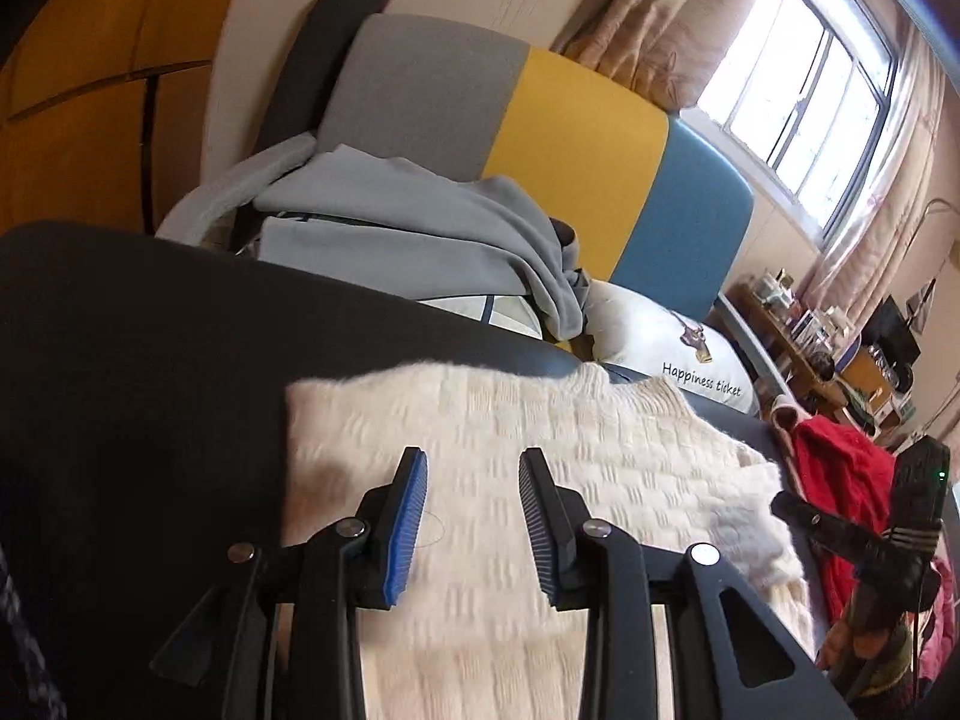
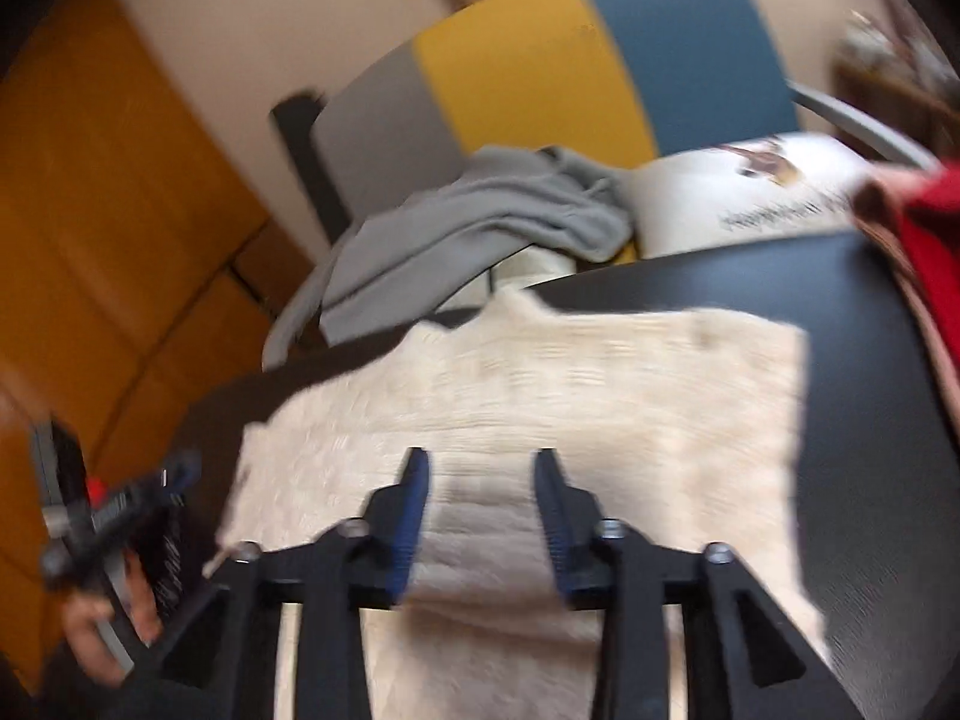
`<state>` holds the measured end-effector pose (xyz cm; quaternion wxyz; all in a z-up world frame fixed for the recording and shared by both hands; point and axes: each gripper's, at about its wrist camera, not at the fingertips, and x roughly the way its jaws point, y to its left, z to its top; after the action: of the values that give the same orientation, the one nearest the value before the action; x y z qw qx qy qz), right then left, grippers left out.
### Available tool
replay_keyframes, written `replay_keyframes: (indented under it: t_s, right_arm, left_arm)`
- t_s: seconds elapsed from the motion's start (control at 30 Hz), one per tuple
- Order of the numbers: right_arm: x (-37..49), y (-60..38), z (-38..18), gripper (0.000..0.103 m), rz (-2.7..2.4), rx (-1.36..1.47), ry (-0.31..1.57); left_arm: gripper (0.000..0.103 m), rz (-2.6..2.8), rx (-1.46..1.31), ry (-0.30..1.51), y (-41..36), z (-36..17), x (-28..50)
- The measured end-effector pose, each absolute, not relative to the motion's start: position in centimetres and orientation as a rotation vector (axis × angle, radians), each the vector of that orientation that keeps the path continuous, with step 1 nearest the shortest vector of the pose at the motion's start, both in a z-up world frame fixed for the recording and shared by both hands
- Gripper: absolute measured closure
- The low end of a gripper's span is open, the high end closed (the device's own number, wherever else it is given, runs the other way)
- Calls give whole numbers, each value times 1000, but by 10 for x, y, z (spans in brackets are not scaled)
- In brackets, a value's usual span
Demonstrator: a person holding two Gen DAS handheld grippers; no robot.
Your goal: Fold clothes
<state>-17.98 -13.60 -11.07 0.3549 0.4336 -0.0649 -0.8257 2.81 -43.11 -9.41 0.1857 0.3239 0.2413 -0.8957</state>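
A cream knitted sweater [image 1: 510, 438] lies flat on the black table [image 1: 150, 360], folded into a rough rectangle. It also shows in the right wrist view [image 2: 600, 384], blurred. My left gripper [image 1: 473, 462] is open and empty, hovering over the sweater's left half. My right gripper [image 2: 482, 462] is open and empty above the sweater's near middle. The right gripper also shows at the right edge of the left wrist view [image 1: 864, 528]. The left gripper shows at the left edge of the right wrist view [image 2: 120, 510], held in a hand.
A red garment [image 1: 840, 480] lies on the table's right side, also in the right wrist view [image 2: 924, 240]. Behind the table stands a grey, yellow and blue sofa [image 1: 576, 144] with a grey garment [image 1: 408, 222] and a white pillow [image 1: 666, 348]. A cluttered shelf [image 1: 828, 336] is far right.
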Motion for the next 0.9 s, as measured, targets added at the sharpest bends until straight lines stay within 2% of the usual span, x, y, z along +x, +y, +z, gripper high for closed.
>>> replay_keyframes:
  t_s: [0.13,0.27,0.47,0.67,0.73,0.9]
  right_arm:
    - [-184,-172,-124,65,-2149,1161,-18]
    - [-180,-168,-138,64,-2126,1110,-38]
    - [-181,-166,-146,64,-2071,1086,-72]
    - [-194,-165,-132,64,-2018,1112,-133]
    - [-200,-174,-114,54,-2034,1054,-128]
    - [-229,-227,-113,53,-1965,1086,-49]
  left_arm:
    - [71,-2424,1080,628,-443,-130,3]
    - [71,-2463,1071,507,-428,-150,20]
    - [70,-2449,1029,594,-428,-152,43]
    - [72,-2449,976,488,-416,-121,31]
    - [72,-2506,938,504,-414,-108,14]
    - [71,-2592,1125,552,-411,-120,-61]
